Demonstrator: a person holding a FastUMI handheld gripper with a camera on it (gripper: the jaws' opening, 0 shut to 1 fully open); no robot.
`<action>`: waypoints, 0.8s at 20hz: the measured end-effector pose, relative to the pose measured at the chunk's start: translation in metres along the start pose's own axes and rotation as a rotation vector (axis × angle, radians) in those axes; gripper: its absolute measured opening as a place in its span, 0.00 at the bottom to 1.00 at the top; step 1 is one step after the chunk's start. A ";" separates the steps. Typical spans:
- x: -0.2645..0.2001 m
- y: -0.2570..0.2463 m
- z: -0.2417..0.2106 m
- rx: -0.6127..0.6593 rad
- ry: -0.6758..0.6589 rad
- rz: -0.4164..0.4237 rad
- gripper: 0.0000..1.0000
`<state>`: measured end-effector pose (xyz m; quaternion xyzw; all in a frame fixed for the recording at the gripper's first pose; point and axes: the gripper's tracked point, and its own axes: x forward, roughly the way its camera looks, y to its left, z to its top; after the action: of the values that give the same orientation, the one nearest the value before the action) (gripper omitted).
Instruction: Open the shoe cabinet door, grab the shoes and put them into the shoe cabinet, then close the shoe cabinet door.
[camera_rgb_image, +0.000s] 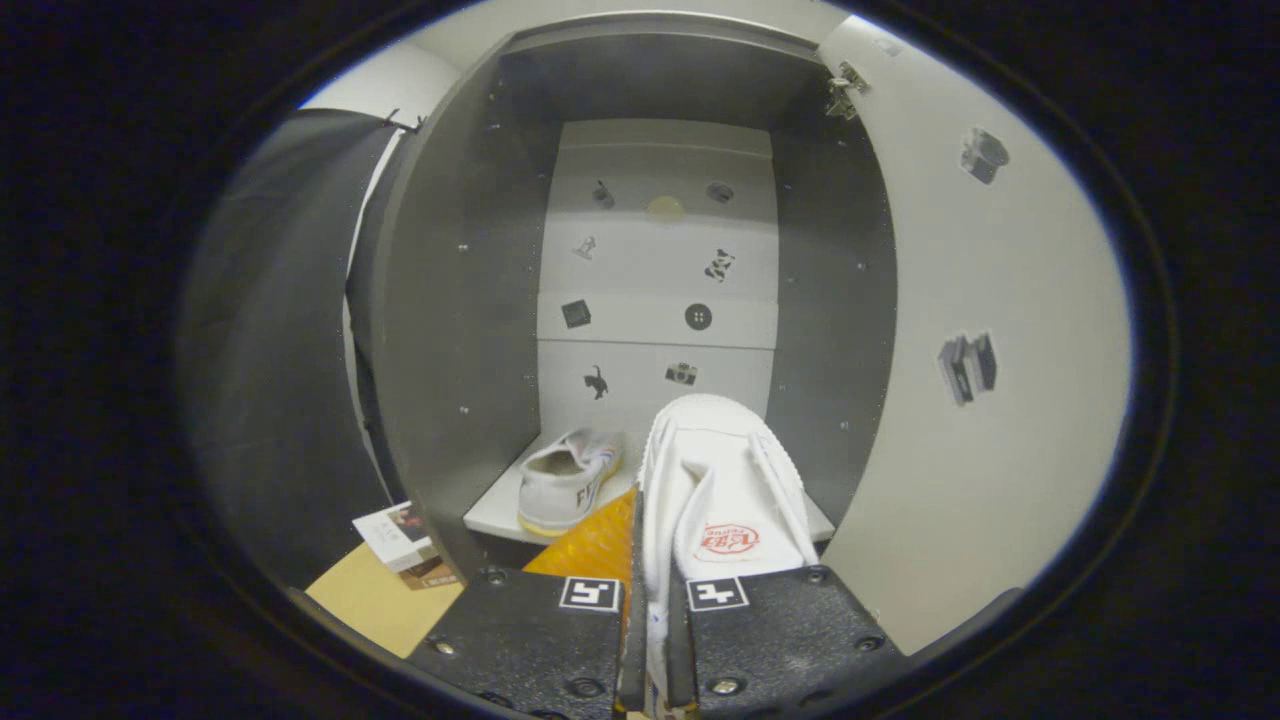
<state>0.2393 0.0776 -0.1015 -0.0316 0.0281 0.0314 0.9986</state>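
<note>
White canvas shoe (722, 500) clamped between my fingers, gripper (655, 640) pinching its side wall, lower centre of frame; red logo on insole, unreadable. 2nd shoe (566, 482) on the cabinet floor (492, 515), centre-left, letter "F" on its side. Cabinet door (985, 400) open, right.

Held shoe (722, 480) – white cloth, seemingly canvas; cabinet (450, 330) panels – matt, smooth.
</note>
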 end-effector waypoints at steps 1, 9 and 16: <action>0.015 -0.001 0.009 0.000 -0.011 0.002 0.11; 0.124 -0.008 0.015 -0.006 0.027 0.001 0.12; 0.177 -0.008 -0.021 0.025 0.162 0.002 0.11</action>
<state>0.4153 0.0792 -0.1320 -0.0216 0.1094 0.0292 0.9933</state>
